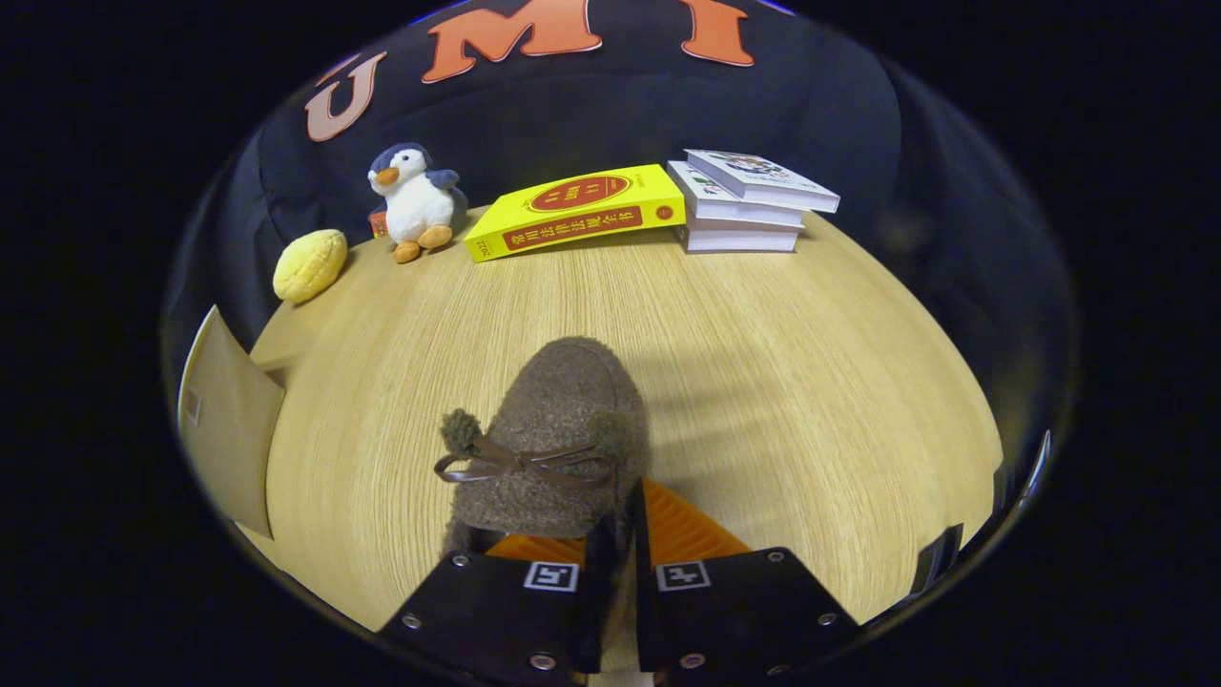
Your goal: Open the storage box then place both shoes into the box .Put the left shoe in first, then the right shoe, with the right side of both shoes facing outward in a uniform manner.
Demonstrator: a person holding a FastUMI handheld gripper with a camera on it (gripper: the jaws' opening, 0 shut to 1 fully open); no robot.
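— Tongs [618, 549] first: how do they stand?
— Nearly together, with a slim gap between the two fingers. They pinch the right side wall of the brown fuzzy slipper-style shoe [553, 434] at its opening, one finger inside, one outside; both seem to press on that wall.
— And the shoe itself?
— Toe pointing away from the tongs, a thin brown bow with two pom-poms across its top. Whether its sole touches the pale wood-grain worktop [763, 324] or hangs just above, I cannot tell.
— Anything near the shoe?
— Left of it, at the worktop's border, a tan cardboard flap [224, 420]. Well beyond its toe, by the dark cloth wall: a lumpy yellow plush ball [310, 265], a white and blue-grey toy penguin [415, 200], a thick yellow book [577, 210] lying flat, and a stack of white books [744, 200].
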